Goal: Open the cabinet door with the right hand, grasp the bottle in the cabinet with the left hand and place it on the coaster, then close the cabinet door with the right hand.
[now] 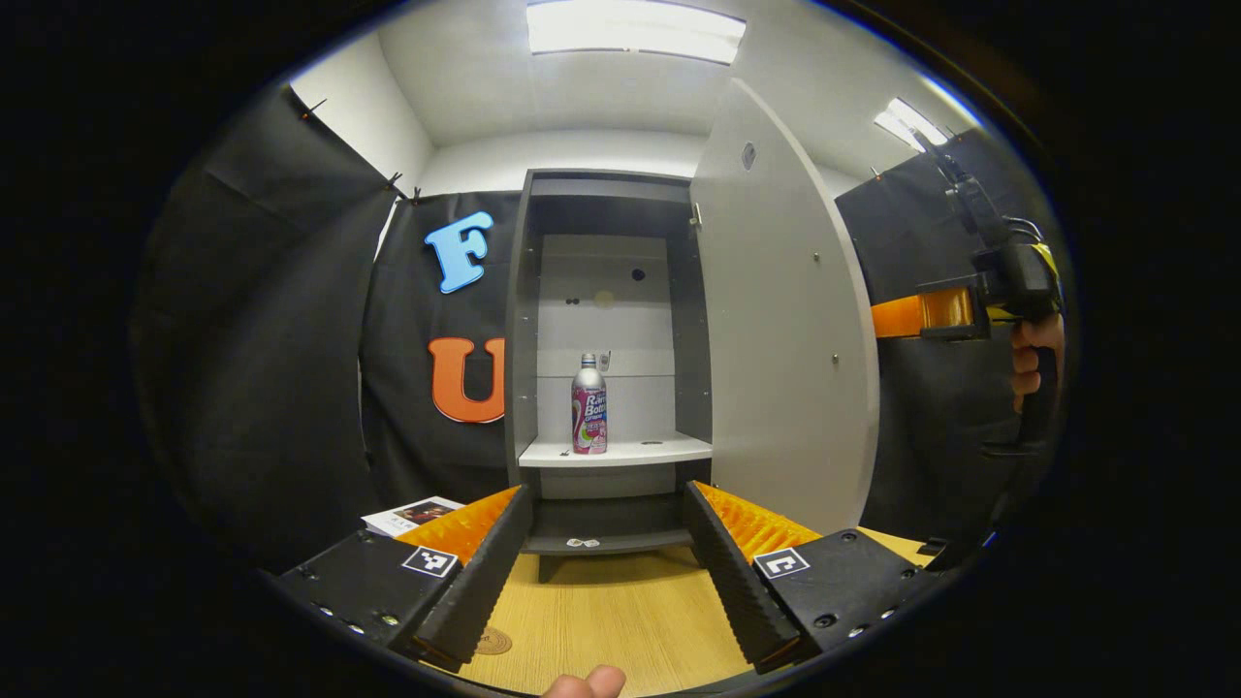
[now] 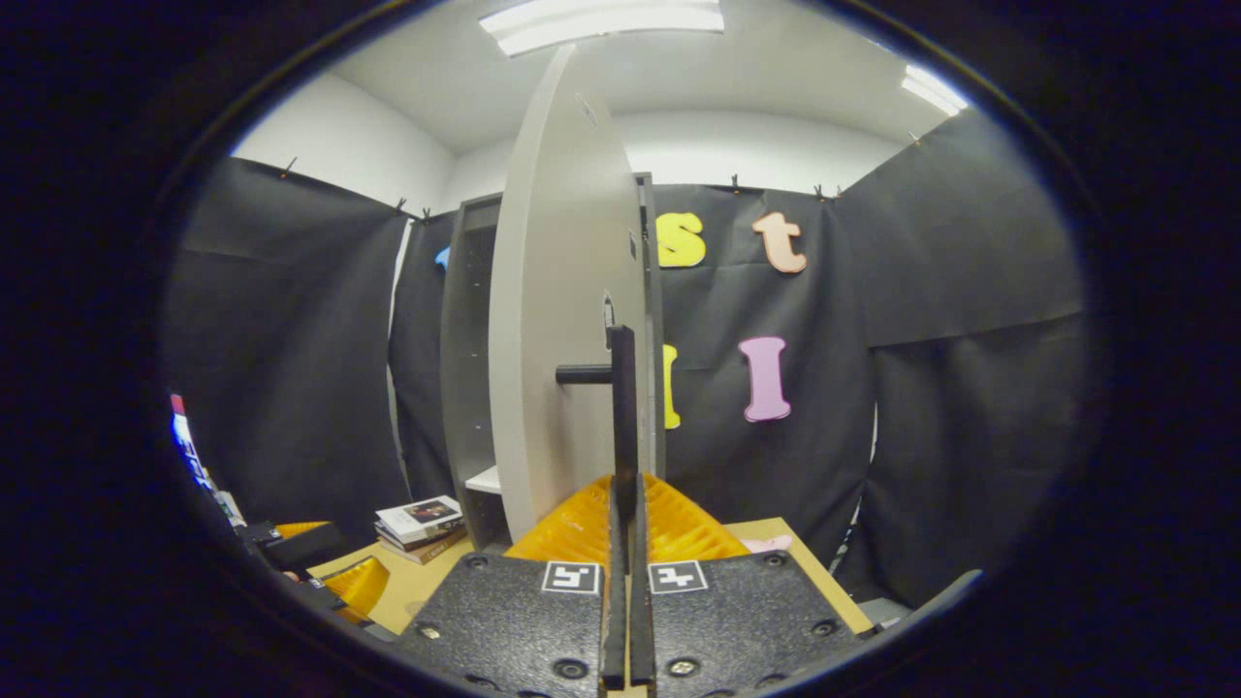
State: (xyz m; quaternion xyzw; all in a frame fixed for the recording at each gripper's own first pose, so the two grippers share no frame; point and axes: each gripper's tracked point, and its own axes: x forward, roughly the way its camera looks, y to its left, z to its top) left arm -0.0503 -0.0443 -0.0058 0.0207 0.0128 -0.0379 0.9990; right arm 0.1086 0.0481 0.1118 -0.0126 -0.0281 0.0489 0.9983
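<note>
The grey cabinet (image 1: 524, 320) stands with its door (image 1: 785, 339) swung wide to the right. A pink-labelled bottle (image 1: 588, 404) with a silver cap stands upright on the white shelf (image 1: 640, 451) inside. My left gripper (image 1: 606, 572) is open, low over the wooden table, well short of the bottle. A round coaster (image 1: 493, 640) lies on the table just by its left finger. In the right gripper view, my right gripper (image 2: 623, 499) is shut on the black vertical door handle (image 2: 620, 407) of the door (image 2: 562, 339). From the left gripper view, the right gripper (image 1: 902, 315) sits at the door's outer edge, held by a hand (image 1: 1033, 364).
A small stack of books (image 1: 412, 514) lies on the table left of the cabinet, also the books (image 2: 419, 519) in the right gripper view. Black cloth walls close in both sides. The wooden table (image 1: 620, 611) stretches between the left gripper and the cabinet's base.
</note>
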